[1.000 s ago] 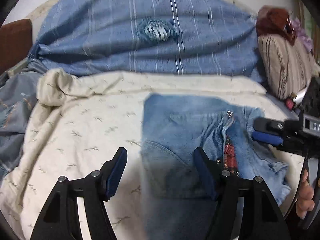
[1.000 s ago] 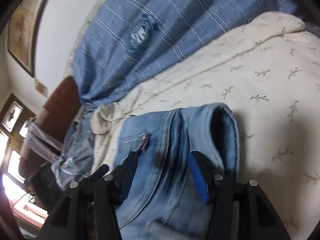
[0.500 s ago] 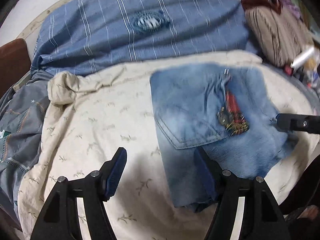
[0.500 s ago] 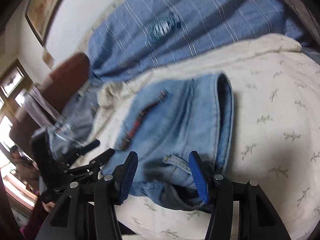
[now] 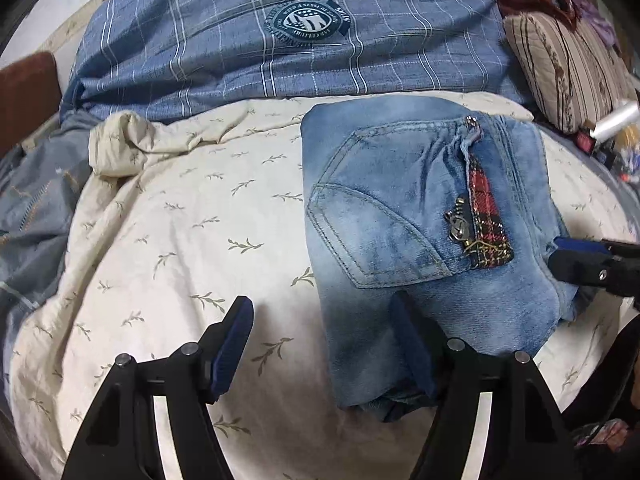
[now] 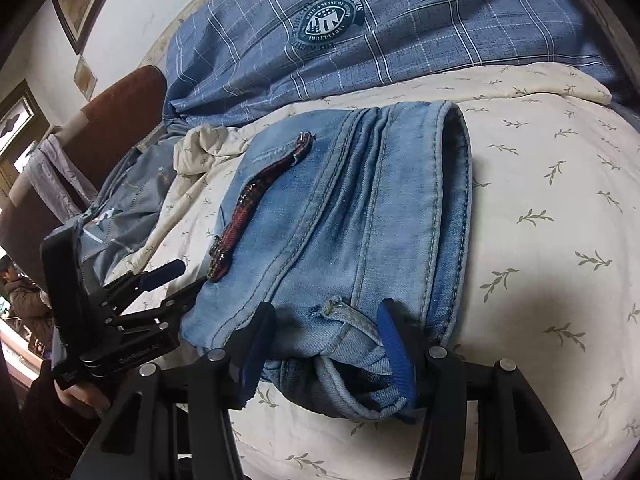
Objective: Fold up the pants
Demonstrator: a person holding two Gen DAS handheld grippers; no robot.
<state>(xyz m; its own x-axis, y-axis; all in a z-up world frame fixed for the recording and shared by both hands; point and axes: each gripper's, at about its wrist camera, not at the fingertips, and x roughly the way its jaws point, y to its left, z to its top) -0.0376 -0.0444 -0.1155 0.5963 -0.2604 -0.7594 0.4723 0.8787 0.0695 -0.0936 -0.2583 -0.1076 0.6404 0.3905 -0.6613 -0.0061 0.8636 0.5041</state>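
Light blue jeans (image 5: 400,200) lie folded into a compact rectangle on the cream leaf-print bedsheet (image 5: 180,240), back pocket and a red plaid zipper trim facing up. They also show in the right wrist view (image 6: 360,208). My left gripper (image 5: 324,344) is open and empty just short of the jeans' near left corner; its right finger overlaps the denim edge. My right gripper (image 6: 324,344) is open at the waistband end, holding nothing. It also shows at the right edge of the left wrist view (image 5: 588,260).
A blue plaid pillow (image 5: 300,28) with a round emblem lies behind the jeans. A striped cushion (image 5: 568,60) and small clutter sit at the far right. Rumpled blue-grey bedding (image 5: 28,200) lies at the left. A brown headboard (image 6: 116,120) stands beyond.
Both grippers have pulled back from the jeans, which now lie flat and folded on the sheet. The right gripper has let go of the denim it straddled a second ago.
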